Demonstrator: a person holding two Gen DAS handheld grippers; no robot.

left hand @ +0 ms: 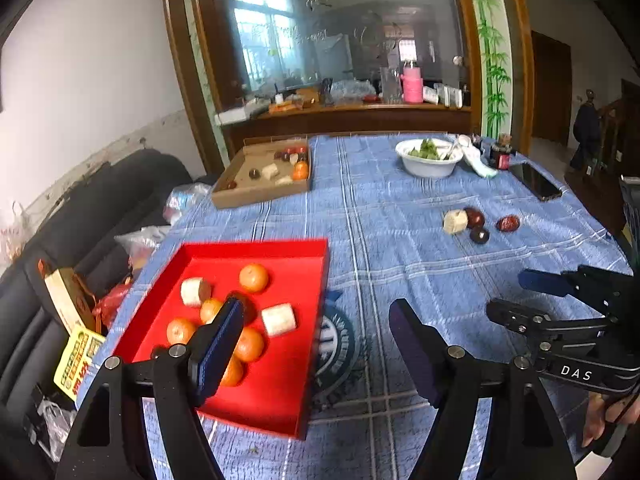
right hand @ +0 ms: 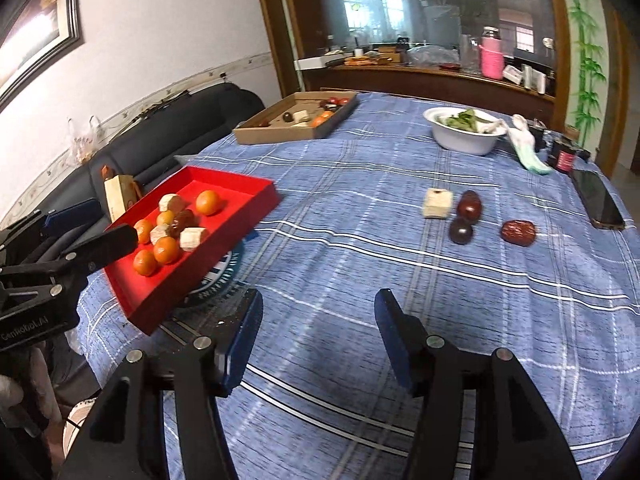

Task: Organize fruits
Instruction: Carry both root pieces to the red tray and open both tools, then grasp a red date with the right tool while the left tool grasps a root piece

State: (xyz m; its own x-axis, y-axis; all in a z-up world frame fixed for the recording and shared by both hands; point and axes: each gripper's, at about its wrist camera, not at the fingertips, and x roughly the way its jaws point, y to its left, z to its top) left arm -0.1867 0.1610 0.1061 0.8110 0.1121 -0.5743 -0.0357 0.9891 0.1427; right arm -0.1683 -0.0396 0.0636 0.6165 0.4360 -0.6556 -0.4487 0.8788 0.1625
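Red tray [left hand: 298,276] of fruit lies left of the left gripper [left hand: 316,344], long side pointing away. Both the left and the right gripper [right hand: 318,336] are released and empty; the right one's jaws are still spreading.

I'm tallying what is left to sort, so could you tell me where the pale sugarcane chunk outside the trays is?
The pale chunk lies on the blue tablecloth, right of the red tray, touching a dark date.

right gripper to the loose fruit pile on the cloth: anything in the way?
Nothing visible. The right gripper is empty, jaws open, and only bare blue plaid tablecloth lies between it and the pale cut chunk, two dark round fruits and wrinkled red date.
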